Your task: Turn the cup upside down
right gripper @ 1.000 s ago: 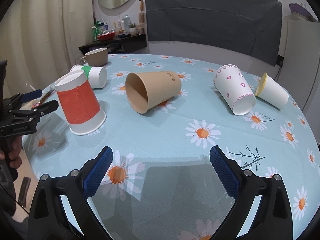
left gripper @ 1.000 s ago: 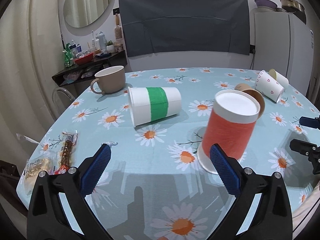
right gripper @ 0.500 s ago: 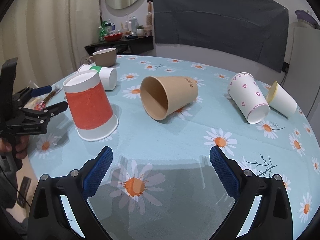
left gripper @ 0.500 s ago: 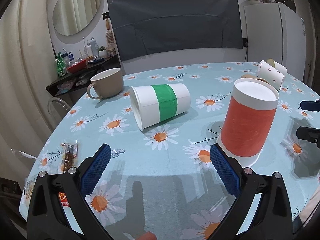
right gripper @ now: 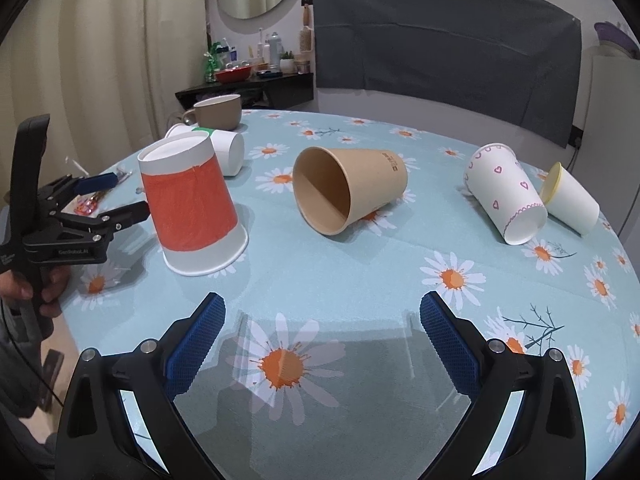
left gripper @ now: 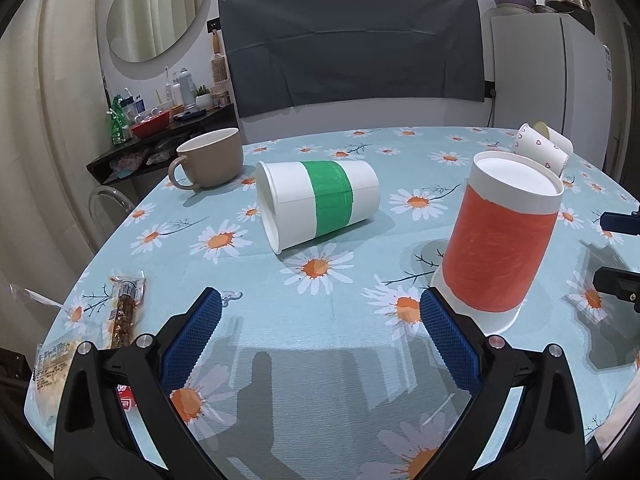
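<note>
Beside open left gripper [left gripper: 320, 320], upside-down orange cup [left gripper: 500, 236].

The left tongs [left gripper: 320, 330] gape wide above the worktop [left gripper: 280, 360]; the orange-banded cup [left gripper: 500, 240] stands upside down, the green-banded cup [left gripper: 320, 204] lies sideways.

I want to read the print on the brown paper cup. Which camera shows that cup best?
The right wrist view: the brown cup lies on its side mid-table, open mouth toward the camera, small print on its wall. In the left wrist view it is hidden, probably behind the red cup.
</note>
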### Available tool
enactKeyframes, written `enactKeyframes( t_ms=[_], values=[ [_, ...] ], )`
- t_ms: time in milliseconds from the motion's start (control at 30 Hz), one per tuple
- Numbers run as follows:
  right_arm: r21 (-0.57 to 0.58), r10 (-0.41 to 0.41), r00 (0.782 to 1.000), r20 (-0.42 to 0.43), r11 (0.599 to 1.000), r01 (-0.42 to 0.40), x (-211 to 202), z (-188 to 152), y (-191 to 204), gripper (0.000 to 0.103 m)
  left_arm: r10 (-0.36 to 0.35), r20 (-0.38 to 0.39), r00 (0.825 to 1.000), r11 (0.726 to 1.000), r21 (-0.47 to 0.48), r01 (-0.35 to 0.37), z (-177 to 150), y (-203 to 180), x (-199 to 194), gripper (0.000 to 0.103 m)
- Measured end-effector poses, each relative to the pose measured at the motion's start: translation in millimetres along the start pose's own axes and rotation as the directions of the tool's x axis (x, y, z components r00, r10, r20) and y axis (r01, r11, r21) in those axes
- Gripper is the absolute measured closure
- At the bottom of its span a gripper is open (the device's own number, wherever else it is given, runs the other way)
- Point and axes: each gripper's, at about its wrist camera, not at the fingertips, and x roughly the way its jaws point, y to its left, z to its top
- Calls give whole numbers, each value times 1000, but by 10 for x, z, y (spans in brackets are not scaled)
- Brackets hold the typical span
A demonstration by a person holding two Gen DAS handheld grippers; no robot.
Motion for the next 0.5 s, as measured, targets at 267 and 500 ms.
enactKeyframes(
  t_ms=[267,500],
  values=[
    [-18,-13,1000,-3,1000,12,-3,-11,26,9,3,6,1000,1000,-8,-3,-12,5,-10,6],
    [-3,-7,1000,3,1000,7,-13,-16,11,9,9,7,1000,1000,-19,-9,-15,17,-13,6]
  ],
)
